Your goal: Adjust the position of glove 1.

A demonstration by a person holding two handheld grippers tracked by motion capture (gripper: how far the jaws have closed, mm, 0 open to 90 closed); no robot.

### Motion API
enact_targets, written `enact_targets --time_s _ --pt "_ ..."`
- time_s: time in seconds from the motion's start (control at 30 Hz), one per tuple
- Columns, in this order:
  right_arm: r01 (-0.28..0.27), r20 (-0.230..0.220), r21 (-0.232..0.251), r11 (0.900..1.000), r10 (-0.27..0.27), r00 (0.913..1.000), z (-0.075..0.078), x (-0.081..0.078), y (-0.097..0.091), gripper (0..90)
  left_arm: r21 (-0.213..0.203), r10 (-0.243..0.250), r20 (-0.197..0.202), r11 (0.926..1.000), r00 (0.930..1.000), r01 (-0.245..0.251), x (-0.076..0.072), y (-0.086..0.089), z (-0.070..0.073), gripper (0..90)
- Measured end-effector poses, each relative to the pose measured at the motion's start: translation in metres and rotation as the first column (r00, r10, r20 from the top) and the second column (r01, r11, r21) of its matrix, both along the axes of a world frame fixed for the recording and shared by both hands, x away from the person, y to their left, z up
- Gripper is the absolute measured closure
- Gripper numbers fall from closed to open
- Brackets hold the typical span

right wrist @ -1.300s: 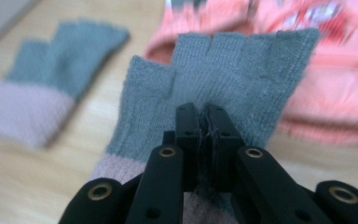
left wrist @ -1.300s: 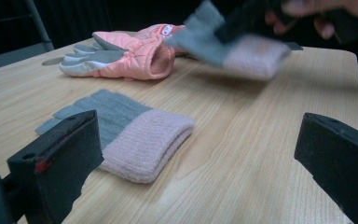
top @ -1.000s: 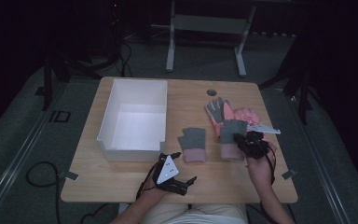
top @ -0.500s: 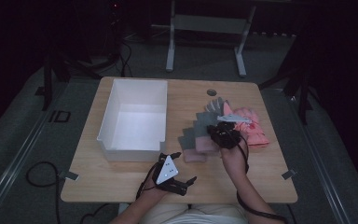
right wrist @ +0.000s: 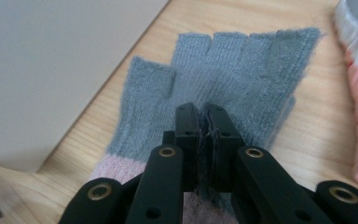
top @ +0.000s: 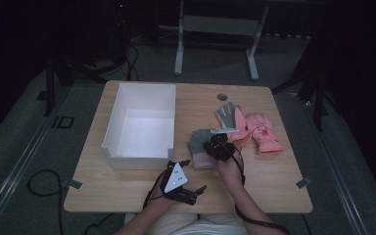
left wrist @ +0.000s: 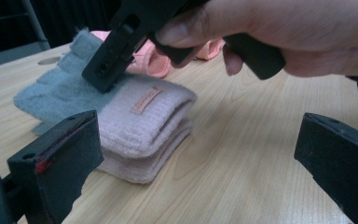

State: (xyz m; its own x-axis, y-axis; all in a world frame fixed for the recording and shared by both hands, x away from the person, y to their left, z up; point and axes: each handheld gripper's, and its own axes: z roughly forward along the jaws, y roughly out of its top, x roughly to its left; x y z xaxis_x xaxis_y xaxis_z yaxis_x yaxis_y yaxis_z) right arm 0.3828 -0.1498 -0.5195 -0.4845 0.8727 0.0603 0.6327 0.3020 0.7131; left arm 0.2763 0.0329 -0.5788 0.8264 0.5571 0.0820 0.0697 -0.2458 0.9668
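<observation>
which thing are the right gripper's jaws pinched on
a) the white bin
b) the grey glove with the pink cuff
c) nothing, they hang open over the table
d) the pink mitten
b: in the right gripper view the right gripper has its jaws shut with a fold of the grey glove between them; the white bin and the pink mitten lie apart from it.

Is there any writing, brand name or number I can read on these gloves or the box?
No readable text.
Small tag on the grey-and-pink glove's cuff: too blurred to read.
Patch on the pink glove: too small to read.
White box: no marking seen.
</observation>
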Motion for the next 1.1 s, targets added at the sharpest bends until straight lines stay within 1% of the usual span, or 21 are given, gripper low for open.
enact_targets --time_s 0.03,0.07,0.1,0.13,0.17,0.2,0.23,0.27,0.3,0.33,0.5,0.53,0.7,0.97,1.0,1.03,1.07,1.1 --pt "0.0 0.0 0.0 1.0 0.0 1.0 0.0 0.0 0.0 84.7 0.0 -0.001 -0.003 1.0 1.0 0.001 0.0 0.0 0.0 0.2" --pt "0.0 -0.015 -0.002 1.0 0.0 0.9999 -0.004 0.002 0.0 84.6 -0.003 -0.003 -0.005 1.0 1.0 0.003 0.0 0.0 0.0 0.2" --pt "0.0 -0.015 -0.002 1.0 0.0 0.9999 -0.004 0.002 0.0 84.6 -0.003 -0.003 -0.005 1.0 1.0 0.003 0.0 0.0 0.0 0.2" --pt "-0.007 -0.025 -0.009 0.9999 0.006 0.9997 -0.008 0.004 0.001 84.5 -0.003 -0.005 -0.009 1.0 0.9999 0.005 0.001 0.0 0.0 0.2" --pt "-0.007 -0.025 -0.009 0.9999 0.006 0.9997 -0.008 0.004 0.001 84.5 -0.003 -0.005 -0.009 1.0 0.9999 0.005 0.001 0.0 0.0 0.2" --pt "-0.013 -0.036 -0.018 0.9997 0.013 0.9993 -0.012 0.006 0.003 84.3 -0.003 -0.005 -0.011 1.0 0.9999 0.005 0.001 0.0 0.0 0.2" --pt "-0.013 -0.036 -0.018 0.9997 0.013 0.9993 -0.012 0.006 0.003 84.3 -0.004 -0.005 -0.011 1.0 0.9999 0.005 0.001 0.0 0.0 0.2" --pt "-0.012 -0.046 -0.026 0.9996 0.01 0.9989 -0.017 0.008 0.004 84.0 -0.002 -0.004 -0.008 1.0 1.0 0.004 0.001 0.0 0.0 0.2" --pt "-0.012 -0.046 -0.026 0.9996 0.01 0.9989 -0.017 0.008 0.004 84.0 -0.002 -0.004 -0.008 1.0 1.0 0.004 0.001 0.0 0.0 0.2" --pt "-0.014 -0.054 -0.027 0.9995 0.013 0.9985 -0.021 0.01 0.003 83.6 0.002 -0.004 -0.008 1.0 1.0 0.004 0.001 0.0 0.0 0.2" --pt "-0.019 -0.054 -0.029 0.9994 0.017 0.9984 -0.024 0.011 0.002 82.6 0.009 -0.003 -0.016 1.0 0.9999 0.003 0.001 -0.001 0.0 0.2" --pt "-0.026 -0.053 -0.038 0.999 0.024 0.9983 -0.024 0.009 0.002 82.7 0.013 -0.003 -0.02 0.9999 0.9998 0.003 0.002 -0.001 0.0 0.2" --pt "-0.022 -0.049 -0.036 0.9991 0.02 0.9986 -0.025 0.006 -0.003 82.6 0.014 0.008 -0.021 0.9999 0.9997 -0.008 0.002 -0.002 0.0 0.2" --pt "-0.013 -0.042 -0.034 0.9993 0.011 0.999 -0.026 -0.003 -0.015 82.6 0.007 -0.001 -0.022 1.0 0.9998 0.001 0.002 0.0 0.0 0.2" --pt "-0.01 -0.041 -0.032 0.9994 0.008 0.9991 -0.026 -0.005 -0.019 82.5 0.007 -0.003 -0.017 1.0 0.9998 0.003 0.002 -0.001 0.0 0.2" --pt "-0.01 -0.041 -0.032 0.9994 0.008 0.9991 -0.026 -0.005 -0.019 82.5 0.007 -0.003 -0.017 1.0 0.9998 0.003 0.002 -0.001 0.0 0.2" --pt "-0.011 -0.039 -0.037 0.9993 0.009 0.9992 -0.026 -0.008 -0.024 82.5 0.015 -0.002 -0.018 0.9999 0.9998 0.003 0.002 -0.001 0.0 0.3" --pt "-0.011 -0.039 -0.037 0.9993 0.009 0.9992 -0.026 -0.008 -0.024 82.5 0.015 -0.002 -0.018 0.9999 0.9998 0.003 0.002 -0.001 0.0 0.2"
